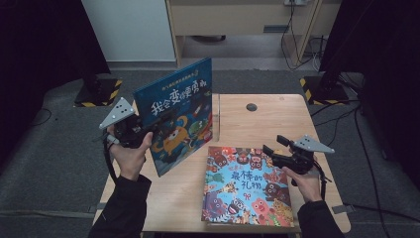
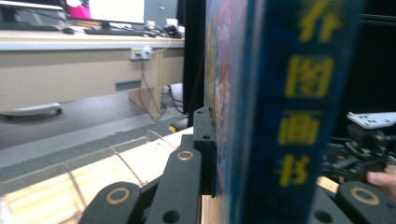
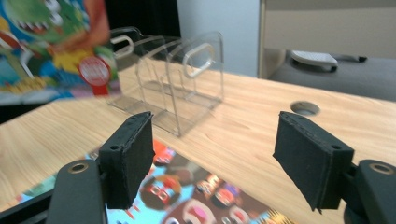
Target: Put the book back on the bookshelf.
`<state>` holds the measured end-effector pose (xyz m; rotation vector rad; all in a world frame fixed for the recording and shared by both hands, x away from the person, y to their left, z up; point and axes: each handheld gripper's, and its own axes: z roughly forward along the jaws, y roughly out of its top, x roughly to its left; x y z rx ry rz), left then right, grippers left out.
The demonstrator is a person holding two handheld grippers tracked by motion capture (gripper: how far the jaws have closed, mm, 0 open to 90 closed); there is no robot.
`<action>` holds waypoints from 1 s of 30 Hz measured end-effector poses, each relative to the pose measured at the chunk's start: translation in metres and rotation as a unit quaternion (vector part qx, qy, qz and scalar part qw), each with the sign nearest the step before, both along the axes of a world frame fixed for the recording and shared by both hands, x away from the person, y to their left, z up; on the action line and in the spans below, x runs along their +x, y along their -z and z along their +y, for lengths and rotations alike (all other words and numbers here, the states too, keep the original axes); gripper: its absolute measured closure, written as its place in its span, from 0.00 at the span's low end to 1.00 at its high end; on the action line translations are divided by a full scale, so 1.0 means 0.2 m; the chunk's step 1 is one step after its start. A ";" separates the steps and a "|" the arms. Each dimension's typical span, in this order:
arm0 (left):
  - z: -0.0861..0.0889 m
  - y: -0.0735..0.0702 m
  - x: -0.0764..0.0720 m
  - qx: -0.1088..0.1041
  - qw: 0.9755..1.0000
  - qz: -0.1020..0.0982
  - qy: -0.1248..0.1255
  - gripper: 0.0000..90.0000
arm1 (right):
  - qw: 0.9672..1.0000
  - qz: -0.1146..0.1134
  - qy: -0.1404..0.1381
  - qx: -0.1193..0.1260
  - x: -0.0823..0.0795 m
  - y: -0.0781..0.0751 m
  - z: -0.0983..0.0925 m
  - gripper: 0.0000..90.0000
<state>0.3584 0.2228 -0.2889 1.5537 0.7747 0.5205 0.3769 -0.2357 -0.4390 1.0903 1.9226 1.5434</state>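
The blue book [image 1: 178, 116] is clamped by its spine in the left tongs [image 1: 148, 130], held upright above the worktop [image 1: 267, 119]; the right tongs [image 1: 270, 151] are spread with nothing between them, over the second book [image 1: 245, 186] lying flat

We see a blue book [image 1: 181, 116] with yellow lettering at centre-left, and a multicoloured cartoon-animal book [image 1: 245, 186] on the light wooden table [image 1: 267, 119] at lower centre.
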 end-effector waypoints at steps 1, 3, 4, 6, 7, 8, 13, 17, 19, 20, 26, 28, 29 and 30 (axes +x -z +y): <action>0.01 -0.01 0.00 -0.001 1.000 0.000 -0.003 0.92 | 1.000 0.001 0.003 -0.006 0.00 0.01 -0.01 0.31; 0.03 -0.02 0.01 -0.007 1.000 -0.001 -0.009 0.92 | 1.000 0.006 0.012 -0.012 0.00 0.02 -0.03 0.31; 0.05 -0.02 0.01 -0.010 1.000 -0.001 -0.012 0.92 | 1.000 0.009 0.015 -0.016 0.00 0.03 -0.04 0.31; 0.07 -0.04 0.02 -0.011 1.000 -0.003 -0.021 0.92 | 1.000 0.013 0.017 -0.023 -0.01 0.04 -0.05 0.31; 0.08 -0.04 0.02 -0.010 1.000 -0.004 -0.025 0.92 | 0.999 0.015 0.017 -0.027 -0.01 0.05 -0.06 0.30; 0.09 -0.05 0.02 -0.010 0.999 -0.005 -0.031 0.92 | 0.999 0.016 0.018 -0.031 -0.01 0.06 -0.06 0.30; 0.15 -0.08 0.04 -0.014 0.999 -0.010 -0.050 0.92 | 0.998 0.021 0.020 -0.048 -0.02 0.09 -0.07 0.30; 0.20 -0.10 0.06 -0.021 0.998 -0.013 -0.066 0.92 | 0.998 0.024 0.016 -0.052 -0.01 0.10 -0.07 0.30; 0.22 -0.10 0.06 -0.022 0.997 -0.012 -0.072 0.92 | 0.998 0.026 0.016 -0.053 -0.01 0.10 -0.06 0.30; 0.23 -0.10 0.07 -0.024 0.997 -0.012 -0.076 0.92 | 0.998 0.026 0.014 -0.055 -0.01 0.10 -0.06 0.30; 0.28 -0.06 0.11 -0.022 0.995 -0.001 -0.095 0.92 | 0.998 0.029 0.013 -0.055 -0.01 0.11 -0.06 0.29; 0.31 -0.05 0.13 -0.026 0.995 0.002 -0.100 0.92 | 0.998 0.031 0.013 -0.056 -0.01 0.12 -0.06 0.29; 0.32 -0.05 0.13 -0.028 0.994 0.003 -0.103 0.92 | 0.998 0.031 0.013 -0.057 -0.01 0.12 -0.06 0.29; 0.34 -0.05 0.14 -0.030 0.994 0.003 -0.107 0.92 | 0.998 0.033 0.013 -0.059 -0.01 0.13 -0.06 0.29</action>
